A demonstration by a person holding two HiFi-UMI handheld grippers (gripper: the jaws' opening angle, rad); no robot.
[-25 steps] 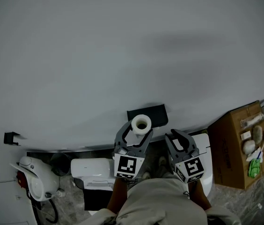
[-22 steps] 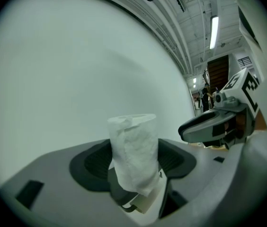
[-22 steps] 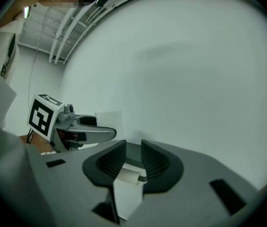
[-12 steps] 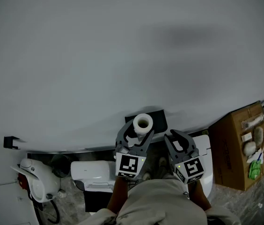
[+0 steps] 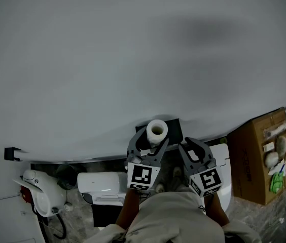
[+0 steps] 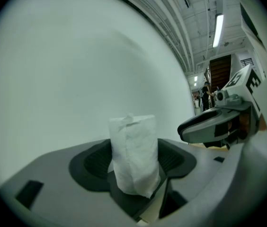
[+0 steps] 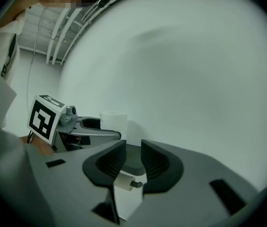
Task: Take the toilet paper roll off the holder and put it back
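A white toilet paper roll point(image 5: 156, 131) stands upright between the jaws of my left gripper point(image 5: 153, 138), which is shut on it. In the left gripper view the roll point(image 6: 133, 150) fills the gap between the dark pads. It sits right in front of the black holder plate point(image 5: 173, 126) on the grey wall. My right gripper point(image 5: 195, 150) hovers just to the right, its jaws a narrow gap apart with nothing between them point(image 7: 133, 157). From the right gripper view the roll point(image 7: 113, 120) shows beyond the left gripper's fingers point(image 7: 93, 132).
The grey wall point(image 5: 133, 59) fills most of the head view. Below it stand a white toilet tank point(image 5: 100, 183), a white appliance point(image 5: 36, 194) at the left, and a cardboard box point(image 5: 254, 161) with small items at the right. A small black bracket point(image 5: 12, 152) sticks out of the wall.
My left gripper has carried the roll a little closer to the wall, so the roll now overlaps the black holder plate. The right gripper has followed slightly.
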